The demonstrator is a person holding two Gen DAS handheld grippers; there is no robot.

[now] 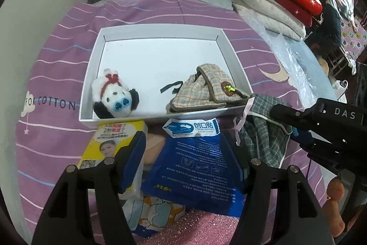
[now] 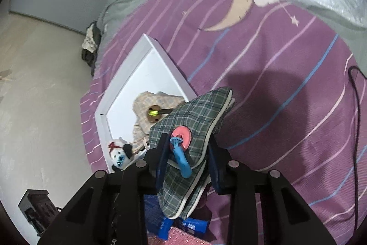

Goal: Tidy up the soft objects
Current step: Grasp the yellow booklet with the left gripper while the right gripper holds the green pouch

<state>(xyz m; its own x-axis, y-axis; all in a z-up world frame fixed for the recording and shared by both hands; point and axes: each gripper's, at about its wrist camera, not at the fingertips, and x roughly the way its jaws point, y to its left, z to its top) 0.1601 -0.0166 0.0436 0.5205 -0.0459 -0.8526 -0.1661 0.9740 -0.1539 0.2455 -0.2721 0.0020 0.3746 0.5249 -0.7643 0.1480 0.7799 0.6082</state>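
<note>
**A:** Which step is being worked through here?

**B:** The right gripper (image 2: 187, 161) is pinching a green plaid fabric pouch with pale piping and a pink round button (image 2: 192, 130); its blue pads are pressing on the cloth from both sides. The pouch is hanging clear of the purple striped bedsheet (image 2: 275, 84), just beside the near right corner of the shallow white cardboard tray (image 1: 160, 29). I'm judging this as the carrying step: one soft thing picked, on its way to the tray.

**A:** And what is already lying in the tray?

**B:** A small white plush dog with black ears and a red bow (image 1: 114, 95) is resting in the near left corner, and a beige checked fabric pouch with a brown button (image 1: 206, 88) is sitting at the near right.

**A:** Is the other gripper doing anything?

**B:** The left gripper (image 1: 185, 157) is hovering with its jaws spread wide, gripping nothing. Below it a dark blue printed plastic packet (image 1: 195, 167) is lying, with a yellow printed box (image 1: 110, 139) to one side and a small white-and-blue sachet (image 1: 191, 128) touching the tray's near wall.

**A:** What is the next move asking for?

**B:** Probably carrying the green pouch over the tray's rim and lowering it onto the bare white floor between the dog and the beige pouch, or behind them, before loosening the grip. The cloth is drooping, so it likely needs enough height that the hanging end is clearing the wall.
</note>
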